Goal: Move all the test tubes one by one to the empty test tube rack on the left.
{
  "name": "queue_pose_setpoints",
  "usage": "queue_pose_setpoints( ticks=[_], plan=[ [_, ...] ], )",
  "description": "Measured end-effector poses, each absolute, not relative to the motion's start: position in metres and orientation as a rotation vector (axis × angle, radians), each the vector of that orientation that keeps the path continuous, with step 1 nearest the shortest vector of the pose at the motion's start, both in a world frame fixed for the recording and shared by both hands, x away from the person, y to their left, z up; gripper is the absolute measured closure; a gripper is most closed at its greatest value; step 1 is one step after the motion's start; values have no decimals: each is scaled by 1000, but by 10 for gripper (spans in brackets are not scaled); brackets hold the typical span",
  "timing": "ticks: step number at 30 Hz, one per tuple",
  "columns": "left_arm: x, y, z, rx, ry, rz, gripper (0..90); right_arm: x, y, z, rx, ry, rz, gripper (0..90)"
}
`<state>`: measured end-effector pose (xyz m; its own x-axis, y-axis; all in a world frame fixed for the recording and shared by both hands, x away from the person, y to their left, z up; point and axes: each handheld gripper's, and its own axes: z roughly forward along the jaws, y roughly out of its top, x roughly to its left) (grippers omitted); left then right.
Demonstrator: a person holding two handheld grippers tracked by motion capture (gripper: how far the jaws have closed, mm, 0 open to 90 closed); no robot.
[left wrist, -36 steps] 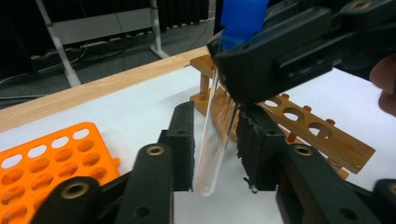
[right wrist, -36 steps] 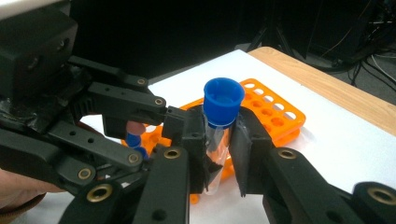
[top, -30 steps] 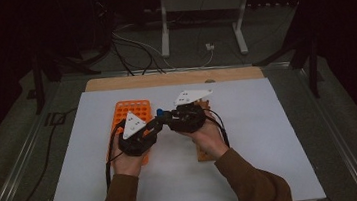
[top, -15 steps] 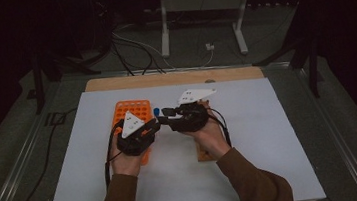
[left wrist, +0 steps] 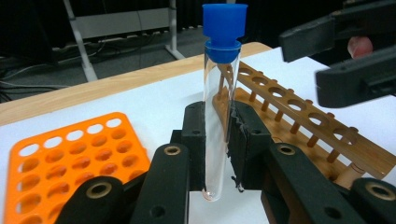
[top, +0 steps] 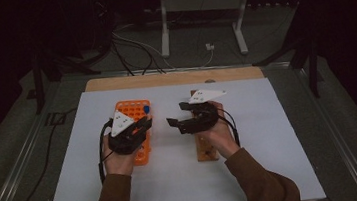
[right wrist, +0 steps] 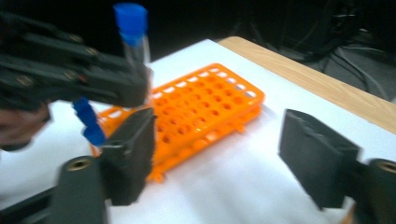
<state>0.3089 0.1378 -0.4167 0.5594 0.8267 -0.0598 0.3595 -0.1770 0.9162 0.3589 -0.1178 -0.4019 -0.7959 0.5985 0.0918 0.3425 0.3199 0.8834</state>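
Right tool (top: 177, 116) now drawn away, empty, just opening; capped test tube (left wrist: 220, 98) upright, clamped in left tool (left wrist: 216, 142)

The table (top: 274, 171) is covered by a white sheet, with a strip of bare light wood showing along its far edge. An orange tube rack (top: 135, 115) with rows of round holes lies flat on the sheet, and it serves as the landmark here. To the right of the orange tube rack, clearly apart from it with bare white sheet between, a long wooden rack (left wrist: 303, 121) with a single row of holes lies on the table, its length running from near side to far side.
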Motion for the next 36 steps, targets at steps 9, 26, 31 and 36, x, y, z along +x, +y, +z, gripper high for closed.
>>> queue_pose_setpoints(
  ticks=[9,26,31,36],
  plan=[
    [308,154,-413,1741,1016,594,782,361,-135,-411,907,2297,1407,97],
    [306,190,-409,1673,1071,633,782,356,-160,-420,929,2246,1384,0],
    [304,201,-411,1662,1089,644,782,354,-166,-421,926,2229,1365,0],
    [302,211,-414,1651,1107,652,782,351,-171,-421,919,2219,1362,0]
  ],
)
